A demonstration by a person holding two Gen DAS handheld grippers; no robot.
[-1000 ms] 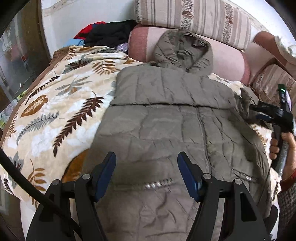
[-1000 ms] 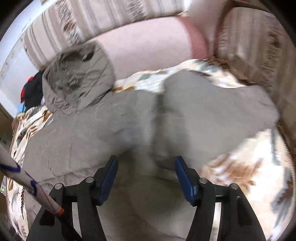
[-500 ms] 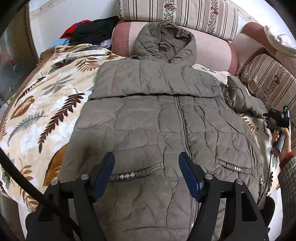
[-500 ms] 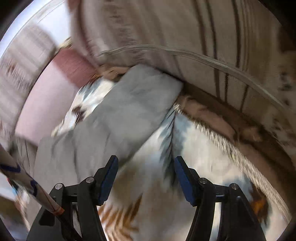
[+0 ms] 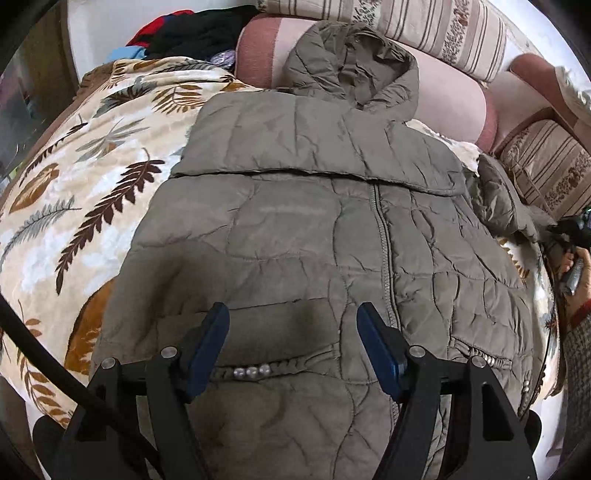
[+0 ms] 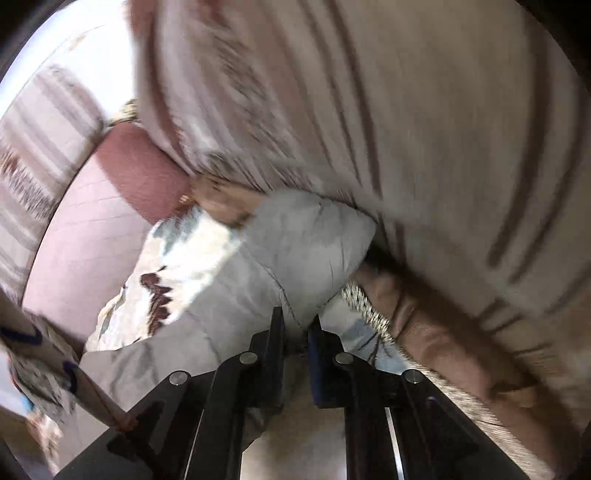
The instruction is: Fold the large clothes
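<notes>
An olive quilted hooded jacket (image 5: 295,221) lies front up and zipped on a leaf-print blanket (image 5: 92,166), its hood (image 5: 351,59) resting on a pink bolster. My left gripper (image 5: 291,317) hovers open over the jacket's lower front, just above a pocket trimmed with beads, with nothing between its fingers. The right sleeve (image 5: 498,199) lies bunched at the jacket's right side. My right gripper (image 6: 297,321) is shut on the end of that sleeve (image 6: 306,243), beside the striped armrest. It also shows at the far right edge of the left wrist view, held in a hand (image 5: 576,266).
A pile of dark and red clothes (image 5: 192,29) sits at the back left. Striped cushions (image 5: 424,26) and the pink bolster (image 5: 450,103) line the back. A striped armrest cushion (image 6: 406,129) crowds the right gripper closely. The blanket's edge drops off at the left.
My right gripper swung from over the jacket's shoulder out to the sleeve end by the armrest and shut on it. My left gripper sank a little toward the jacket's front.
</notes>
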